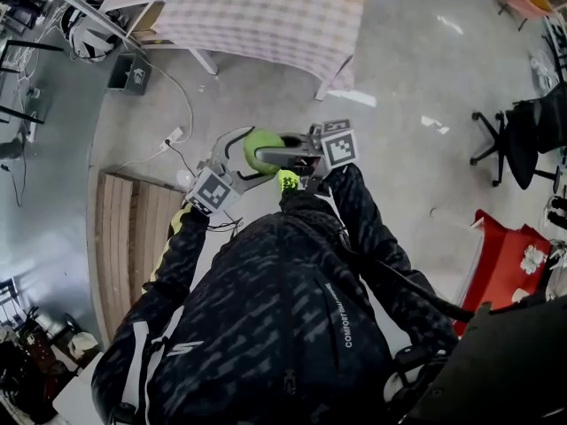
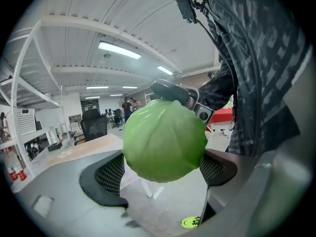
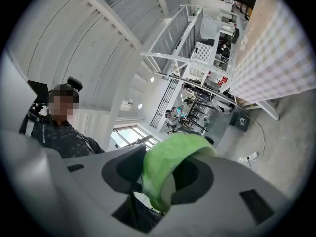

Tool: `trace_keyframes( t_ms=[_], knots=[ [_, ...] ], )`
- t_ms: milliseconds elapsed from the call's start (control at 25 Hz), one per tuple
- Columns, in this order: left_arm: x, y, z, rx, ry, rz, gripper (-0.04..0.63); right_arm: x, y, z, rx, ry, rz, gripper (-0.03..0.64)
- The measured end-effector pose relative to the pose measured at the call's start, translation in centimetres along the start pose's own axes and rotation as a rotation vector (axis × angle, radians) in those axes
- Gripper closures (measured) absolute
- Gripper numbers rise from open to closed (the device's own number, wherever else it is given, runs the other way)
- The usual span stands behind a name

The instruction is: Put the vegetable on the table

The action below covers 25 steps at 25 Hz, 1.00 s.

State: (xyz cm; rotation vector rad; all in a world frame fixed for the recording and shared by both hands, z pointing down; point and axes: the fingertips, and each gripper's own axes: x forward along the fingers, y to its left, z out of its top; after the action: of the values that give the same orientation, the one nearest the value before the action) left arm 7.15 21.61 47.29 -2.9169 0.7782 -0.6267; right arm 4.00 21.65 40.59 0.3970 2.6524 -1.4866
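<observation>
Left tongs [image 2: 163, 169] and right tongs [image 3: 165, 177], both clamped on one round cabbage [image 1: 262, 149]; table [image 1: 266, 25] near edge straight ahead, well apart.

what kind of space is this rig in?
Probably an open-plan office or lab workshop: swivel office chair, cloth-covered table, metal shelving rack.

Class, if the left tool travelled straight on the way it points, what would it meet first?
The green cabbage, which sits gripped between the jaws of the left tool.
</observation>
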Motion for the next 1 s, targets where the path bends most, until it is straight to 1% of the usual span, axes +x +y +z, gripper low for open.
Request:
trace_keyframes(
  t_ms=[240,400,720,1000],
  knots=[
    [3.4,4.9,1.3,0.017,-0.008,0.016,0.126,-1.9,-2.3,5.2,-0.018,-0.001,0.008,0.46],
    [5.3,7.7,1.6,0.026,0.002,0.012,0.127,-2.8,-3.7,8.0,-0.019,-0.008,0.012,0.46],
    [7.3,11.2,1.8,0.048,0.022,0.0,0.127,-3.7,-5.7,11.5,-0.031,-0.033,0.016,0.46],
    [8.5,14.0,1.7,0.069,0.024,-0.027,0.126,-4.0,-7.4,14.1,-0.049,-0.058,-0.01,0.461]
  ],
)
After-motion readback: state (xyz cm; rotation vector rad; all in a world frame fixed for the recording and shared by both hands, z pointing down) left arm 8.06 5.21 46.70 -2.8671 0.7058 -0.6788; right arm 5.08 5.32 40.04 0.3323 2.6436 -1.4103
